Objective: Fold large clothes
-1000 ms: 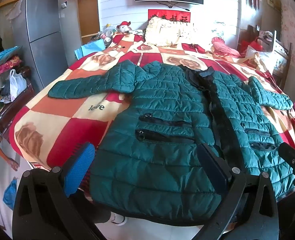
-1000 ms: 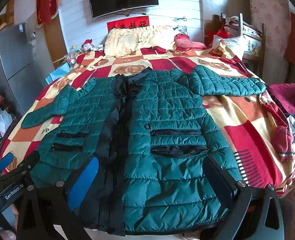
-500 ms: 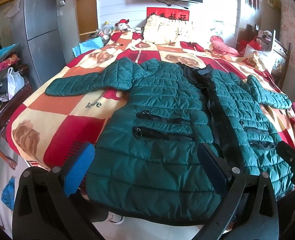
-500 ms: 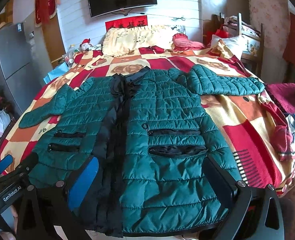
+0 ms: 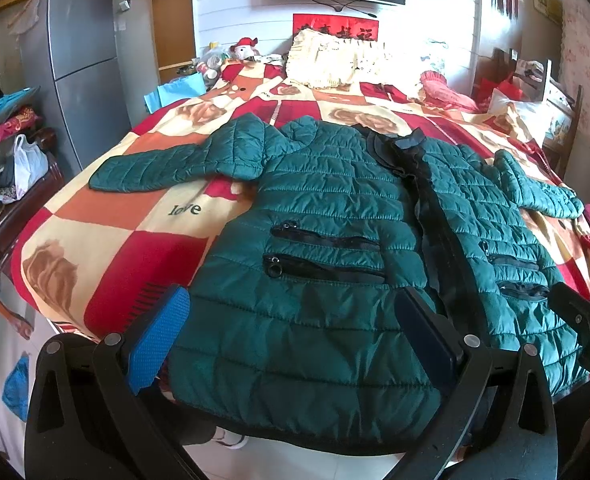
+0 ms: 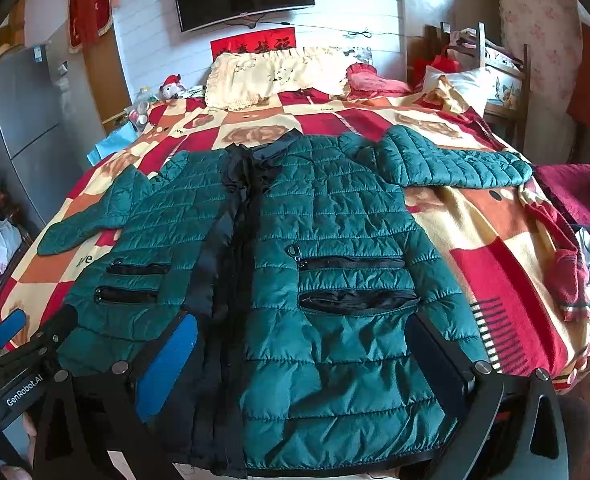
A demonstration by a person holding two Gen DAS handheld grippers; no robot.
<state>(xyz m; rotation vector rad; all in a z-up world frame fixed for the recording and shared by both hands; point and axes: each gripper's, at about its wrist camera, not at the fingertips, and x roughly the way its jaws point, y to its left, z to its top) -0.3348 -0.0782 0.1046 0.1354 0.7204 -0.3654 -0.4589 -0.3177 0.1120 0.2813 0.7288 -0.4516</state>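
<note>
Green quilted jacket (image 5: 319, 240) lay front-up on the checked bedspread (image 5: 107, 236), both sleeves spread outward, hem at the near bed edge, presumably flattened ready for folding. Left gripper (image 5: 291, 340) and right gripper (image 6: 307, 360) hovered over the hem, jaws wide apart, holding nothing. No fold yet made.
</note>
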